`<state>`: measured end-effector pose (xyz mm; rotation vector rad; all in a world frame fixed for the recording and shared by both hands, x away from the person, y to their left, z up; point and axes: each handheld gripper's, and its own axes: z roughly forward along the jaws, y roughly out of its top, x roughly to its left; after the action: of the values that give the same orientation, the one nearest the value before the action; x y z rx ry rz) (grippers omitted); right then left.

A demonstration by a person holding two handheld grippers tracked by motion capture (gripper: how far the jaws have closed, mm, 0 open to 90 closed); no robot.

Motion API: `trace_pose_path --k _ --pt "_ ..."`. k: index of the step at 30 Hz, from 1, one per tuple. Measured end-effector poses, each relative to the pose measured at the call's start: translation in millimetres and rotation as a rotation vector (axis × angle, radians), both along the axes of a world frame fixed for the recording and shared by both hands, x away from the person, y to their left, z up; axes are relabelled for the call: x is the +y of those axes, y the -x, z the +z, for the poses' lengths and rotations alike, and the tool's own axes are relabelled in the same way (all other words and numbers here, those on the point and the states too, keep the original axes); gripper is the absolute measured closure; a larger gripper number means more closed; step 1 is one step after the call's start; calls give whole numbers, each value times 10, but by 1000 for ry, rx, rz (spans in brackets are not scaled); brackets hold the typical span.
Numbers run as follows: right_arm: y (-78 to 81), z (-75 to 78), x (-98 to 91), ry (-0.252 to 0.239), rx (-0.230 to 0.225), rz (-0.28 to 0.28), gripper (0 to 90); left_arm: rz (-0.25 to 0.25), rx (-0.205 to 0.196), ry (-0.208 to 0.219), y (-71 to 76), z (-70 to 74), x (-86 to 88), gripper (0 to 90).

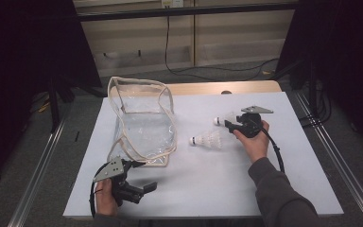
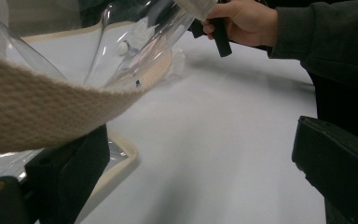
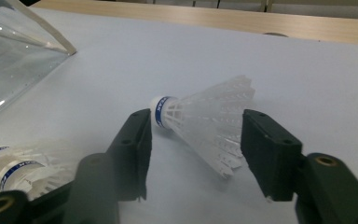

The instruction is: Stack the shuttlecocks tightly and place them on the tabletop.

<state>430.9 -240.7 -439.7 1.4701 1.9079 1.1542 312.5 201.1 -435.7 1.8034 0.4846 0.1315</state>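
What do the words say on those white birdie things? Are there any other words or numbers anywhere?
Blue band on the shuttlecock between the right gripper's jaws: white letters, too small and turned to read.
Blue bands on the two blurred shuttlecocks at the lower left of the right gripper view: lettering too blurred to read.
Clear bag: no words to see.
Nothing else in the pictures carries readable words or numbers.

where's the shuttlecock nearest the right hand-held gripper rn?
The white plastic shuttlecock lies on the white table, right of centre in the high view, between the right hand-held gripper jaws.
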Motion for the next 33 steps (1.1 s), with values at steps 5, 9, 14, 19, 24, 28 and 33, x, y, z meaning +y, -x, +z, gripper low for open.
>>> trace_pose_path --k 5,9,14,19,24,28,33 --pt "-21 -27 -5 6 7 0 523 -1 -1 0 -4 -2 2 40" --pt "-46 -45 -9 1 12 -3 533 1 0 -4 -8 -5 3 40" --pt "-74 -41 13 6 11 12 589 2 0 -3 -8 -5 3 40" --pt "-104 -51 42 7 21 25 649 2 1 -3 -6 -6 3 40" --pt "-131 -83 68 4 30 33 693 4 2 -1 -9 -7 9 41" --pt "-151 -98 70 1 42 51 762 3 1 -1 -9 -6 11 41" --pt "-151 -103 74 7 43 66 821 3 1 -1 -10 -6 12 40"
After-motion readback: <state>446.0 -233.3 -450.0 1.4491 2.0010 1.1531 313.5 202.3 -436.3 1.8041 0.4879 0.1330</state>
